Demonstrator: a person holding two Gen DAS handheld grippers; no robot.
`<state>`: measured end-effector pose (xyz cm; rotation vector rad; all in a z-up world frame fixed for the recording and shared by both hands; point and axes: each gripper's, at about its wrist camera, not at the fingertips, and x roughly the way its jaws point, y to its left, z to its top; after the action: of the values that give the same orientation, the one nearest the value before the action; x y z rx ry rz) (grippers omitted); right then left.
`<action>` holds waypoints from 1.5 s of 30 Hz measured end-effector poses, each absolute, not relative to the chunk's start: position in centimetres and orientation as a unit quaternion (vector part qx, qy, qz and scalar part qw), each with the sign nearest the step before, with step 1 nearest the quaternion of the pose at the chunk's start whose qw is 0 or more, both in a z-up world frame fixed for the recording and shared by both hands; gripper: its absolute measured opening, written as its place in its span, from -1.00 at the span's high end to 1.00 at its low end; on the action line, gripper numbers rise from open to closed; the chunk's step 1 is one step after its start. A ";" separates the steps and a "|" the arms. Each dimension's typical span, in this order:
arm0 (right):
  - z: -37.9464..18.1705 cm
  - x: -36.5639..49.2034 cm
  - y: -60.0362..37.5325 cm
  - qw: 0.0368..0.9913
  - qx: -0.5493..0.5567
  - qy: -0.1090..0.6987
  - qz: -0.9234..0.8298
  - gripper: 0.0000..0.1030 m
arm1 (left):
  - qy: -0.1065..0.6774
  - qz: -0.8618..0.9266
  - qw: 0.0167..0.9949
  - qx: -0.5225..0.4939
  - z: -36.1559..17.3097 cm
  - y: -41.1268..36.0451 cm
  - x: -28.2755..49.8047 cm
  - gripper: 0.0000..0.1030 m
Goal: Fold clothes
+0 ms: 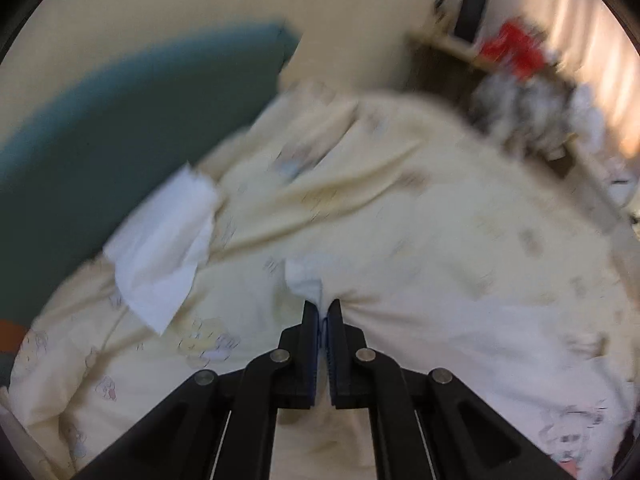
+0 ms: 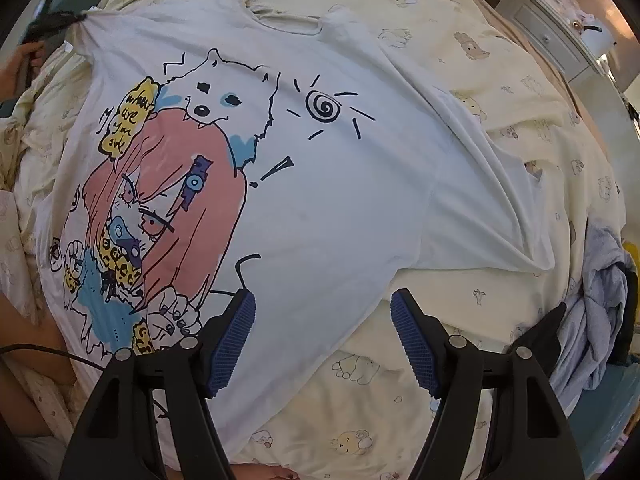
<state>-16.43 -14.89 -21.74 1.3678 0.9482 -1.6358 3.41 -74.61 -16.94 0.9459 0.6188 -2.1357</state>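
The left gripper [image 1: 323,312] is pinching a bunched fold of the white T-shirt [image 1: 308,280] between its blue-padded fingers [image 1: 310,344], the jaws drawn nearly together with cloth gathered at the tips; this view is blurred, so little finer detail is readable. In the right wrist view the same gripper [image 2: 70,20] is showing at the far left edge, gripping the shirt's corner so that the fabric is pulling into a point there, with a hand [image 2: 24,66] holding its handle just below. The right gripper [image 2: 323,306] is hanging with its jaws spread wide and holding nothing, its left pad [image 2: 232,344] sitting over the shirt's lower edge and its right pad [image 2: 412,344] over bare bedding. The T-shirt [image 2: 340,184] is lying spread face up across the pale yellow duvet [image 2: 500,80], its neckline toward the far side and a cartoon print [image 2: 160,200] of a pink-haired figure and a white dog covering its left half. A bluish-grey garment [image 2: 600,300] is lying crumpled at the duvet's right edge. A white drawer unit [image 2: 552,28] is standing beyond the bed at upper right. In the left wrist view a folded white cloth [image 1: 160,248] is resting on the duvet [image 1: 440,220] near a teal headboard [image 1: 120,140].
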 end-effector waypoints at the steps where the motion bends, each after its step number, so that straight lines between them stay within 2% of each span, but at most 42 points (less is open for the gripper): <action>1: -21.7 -16.4 -14.8 0.393 0.539 0.373 -0.645 -0.46 | 0.223 -0.841 0.340 0.357 -15.5 -73.5 3.1 0.93; 6: -21.1 -16.1 -14.6 0.398 0.533 0.373 -0.647 -0.46 | 0.167 -0.891 0.232 0.354 -11.8 -66.5 -2.6 0.93; 9: -20.5 -15.7 -14.3 0.401 0.525 0.376 -0.650 -0.46 | 0.086 -0.907 0.128 0.392 -10.7 -57.5 -7.7 0.93; 12: -20.1 -15.8 -13.8 0.400 0.525 0.372 -0.653 -0.46 | 0.020 -0.893 0.032 0.448 -13.7 -49.7 -10.8 0.92; 17: -20.2 -16.0 -13.2 0.397 0.530 0.367 -0.653 -0.46 | -0.036 -0.835 -0.076 0.544 -23.7 -40.2 -12.3 0.92; 21: -20.4 -15.9 -13.0 0.398 0.533 0.367 -0.650 -0.46 | -0.063 -0.817 -0.098 0.564 -27.2 -37.5 -11.5 0.92; 24: -20.7 -15.9 -12.9 0.398 0.536 0.368 -0.647 -0.46 | -0.076 -0.821 -0.086 0.560 -27.7 -37.1 -11.3 0.92; 25: -20.9 -16.0 -13.0 0.397 0.537 0.368 -0.647 -0.46 | -0.083 -0.820 -0.067 0.562 -27.8 -37.0 -11.4 0.84; 27: -21.2 -16.1 -13.1 0.395 0.539 0.368 -0.646 -0.46 | -0.095 -0.804 -0.048 0.585 -28.9 -36.8 -11.7 0.48; 28: -21.2 -16.1 -13.2 0.396 0.539 0.368 -0.646 -0.46 | -0.081 -0.793 -0.056 0.602 -29.3 -37.0 -11.8 0.16; 31: -20.2 -16.6 -13.2 0.405 0.529 0.346 -0.660 -0.46 | -0.037 -0.804 -0.089 0.587 -27.5 -37.2 -10.3 0.10; 33: -19.4 -17.5 -12.8 0.409 0.525 0.316 -0.676 -0.46 | -0.031 -0.831 -0.113 0.544 -24.7 -37.1 -8.3 -0.06; 35: -19.0 -19.7 -11.4 0.399 0.535 0.258 -0.699 -0.46 | -0.034 -0.859 -0.116 0.498 -22.2 -37.2 -6.6 -0.44; 36: -18.8 -20.8 -10.7 0.394 0.539 0.229 -0.709 -0.46 | -0.034 -0.867 -0.106 0.485 -21.6 -37.5 -6.2 -0.52; 43: -21.6 -28.9 -4.7 0.298 0.562 0.088 -0.766 -0.45 | 0.038 -0.793 0.058 0.605 -30.2 -43.1 -11.3 -0.54; 45: -23.1 -31.2 -3.1 0.274 0.576 0.054 -0.768 -0.45 | 0.039 -0.762 0.075 0.642 -32.5 -43.5 -12.4 -0.54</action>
<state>-31.17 -3.09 -23.14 1.5490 0.1450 -2.0660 -12.35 -43.54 -32.52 1.9255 0.1182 -2.2868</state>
